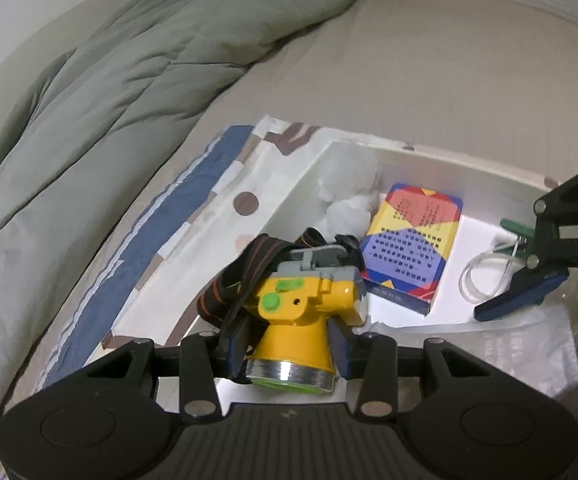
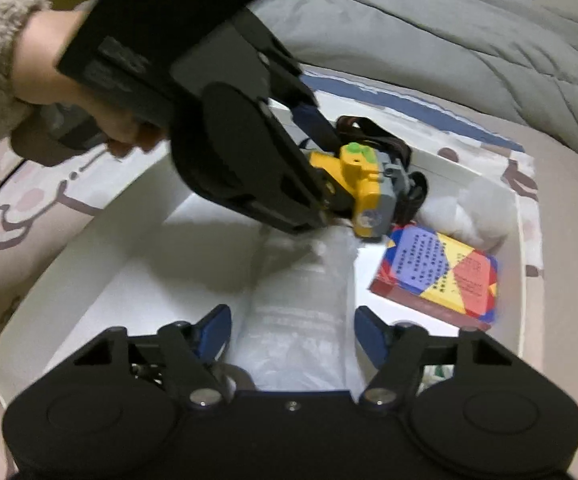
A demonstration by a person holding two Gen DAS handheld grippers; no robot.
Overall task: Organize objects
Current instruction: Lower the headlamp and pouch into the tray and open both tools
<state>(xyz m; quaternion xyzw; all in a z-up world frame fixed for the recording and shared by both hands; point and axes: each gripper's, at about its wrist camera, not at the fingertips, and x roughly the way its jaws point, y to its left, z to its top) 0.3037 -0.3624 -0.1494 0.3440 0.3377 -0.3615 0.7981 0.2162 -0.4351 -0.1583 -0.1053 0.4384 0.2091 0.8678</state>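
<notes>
My left gripper (image 1: pixel 289 340) is shut on a yellow headlamp (image 1: pixel 293 304) with green buttons and a black strap, held just above the left end of a white box (image 1: pixel 449 160). In the right wrist view the same headlamp (image 2: pixel 363 184) hangs in the left gripper (image 2: pixel 329 172) over the box's far side. My right gripper (image 2: pixel 293 320) stands open over a clear plastic bag (image 2: pixel 297 300) that lies on the box floor between its blue fingers (image 2: pixel 219 320); the pads do not press on it. One blue finger (image 1: pixel 517 294) shows at the right edge of the left wrist view.
Inside the box lie a colourful printed card box (image 1: pixel 413 244), a white fluffy wad (image 1: pixel 353 188), a clear tube loop (image 1: pixel 477 276) and a small green item (image 1: pixel 515 228). A grey-green quilt (image 1: pixel 129 92) and patterned sheet (image 1: pixel 193 200) surround it. A person's hand (image 2: pixel 49 68) holds the left gripper.
</notes>
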